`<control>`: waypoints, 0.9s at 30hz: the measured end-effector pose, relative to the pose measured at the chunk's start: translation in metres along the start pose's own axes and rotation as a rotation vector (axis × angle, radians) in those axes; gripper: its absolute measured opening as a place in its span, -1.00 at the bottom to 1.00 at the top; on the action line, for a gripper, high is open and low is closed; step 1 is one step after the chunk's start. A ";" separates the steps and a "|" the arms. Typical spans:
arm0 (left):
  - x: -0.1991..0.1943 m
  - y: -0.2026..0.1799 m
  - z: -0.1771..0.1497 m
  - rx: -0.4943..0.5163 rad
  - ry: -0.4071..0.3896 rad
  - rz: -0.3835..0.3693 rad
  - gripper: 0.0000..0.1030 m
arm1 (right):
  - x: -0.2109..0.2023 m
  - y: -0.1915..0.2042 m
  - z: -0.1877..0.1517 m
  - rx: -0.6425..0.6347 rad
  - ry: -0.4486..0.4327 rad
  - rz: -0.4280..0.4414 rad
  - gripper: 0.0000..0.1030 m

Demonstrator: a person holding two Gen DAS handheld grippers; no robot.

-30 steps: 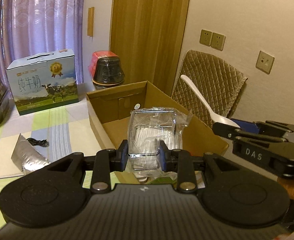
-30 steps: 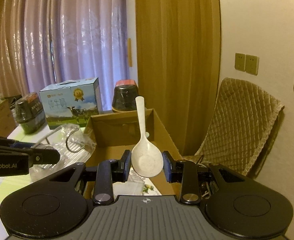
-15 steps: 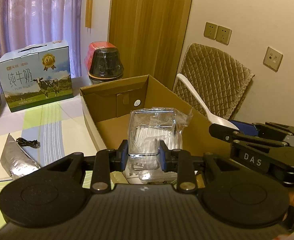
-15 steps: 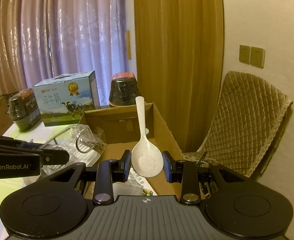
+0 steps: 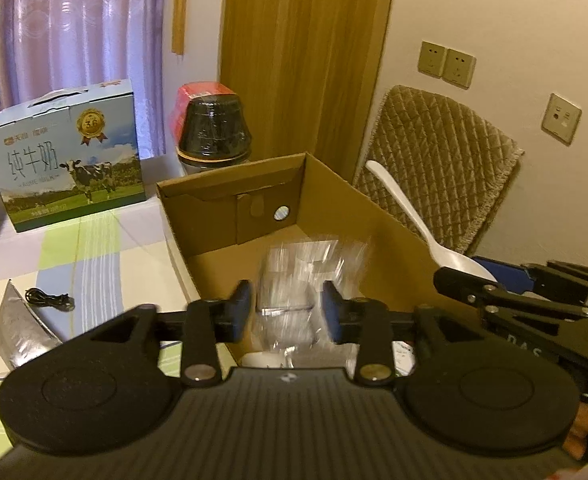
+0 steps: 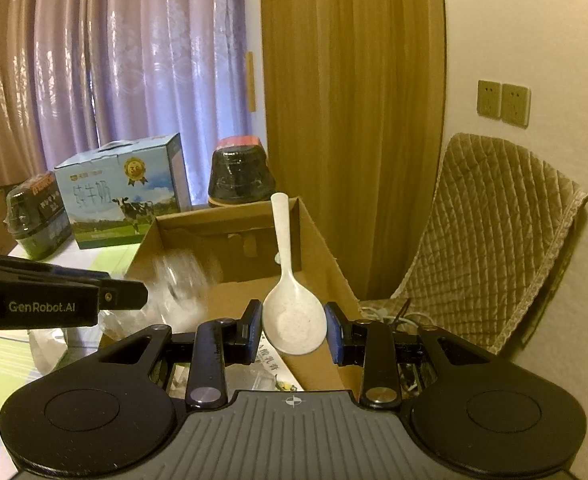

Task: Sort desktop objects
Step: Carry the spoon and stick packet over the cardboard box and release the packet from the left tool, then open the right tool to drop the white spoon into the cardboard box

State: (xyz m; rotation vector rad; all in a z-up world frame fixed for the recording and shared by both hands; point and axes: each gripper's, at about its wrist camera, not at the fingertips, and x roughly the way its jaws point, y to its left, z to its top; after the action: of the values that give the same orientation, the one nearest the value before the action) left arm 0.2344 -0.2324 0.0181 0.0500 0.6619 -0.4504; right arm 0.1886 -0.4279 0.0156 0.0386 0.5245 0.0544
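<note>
Spoon point(image 6: 294, 320) sitting loosely between my right gripper's point(image 6: 294, 330) parted pads, I am risking it missing the cardboard box point(image 6: 326, 256) below, while my left gripper point(image 5: 285, 310), also spread, is releasing the plastic-wrapped item point(image 5: 306, 280).

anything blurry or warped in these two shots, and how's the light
Left wrist view: the clear plastic packet between the jaws is smeared by motion blur, while the cardboard box and milk carton stay sharp. Right wrist view: the packet is blurred too, the white spoon crisp. Both views: dim warm light, fisheye bending at the edges.
</note>
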 end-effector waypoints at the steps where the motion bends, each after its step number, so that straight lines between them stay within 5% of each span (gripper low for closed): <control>1: -0.001 0.001 0.000 -0.001 -0.004 0.003 -0.25 | 0.000 -0.001 0.000 0.001 0.001 0.000 -0.42; 27: -0.041 0.037 -0.024 -0.074 -0.016 0.058 -0.18 | 0.013 0.017 0.012 -0.004 -0.023 0.047 -0.41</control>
State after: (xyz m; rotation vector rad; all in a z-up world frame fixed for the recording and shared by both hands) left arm 0.2073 -0.1785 0.0207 -0.0039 0.6595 -0.3697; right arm 0.2046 -0.4106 0.0204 0.0476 0.5008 0.1007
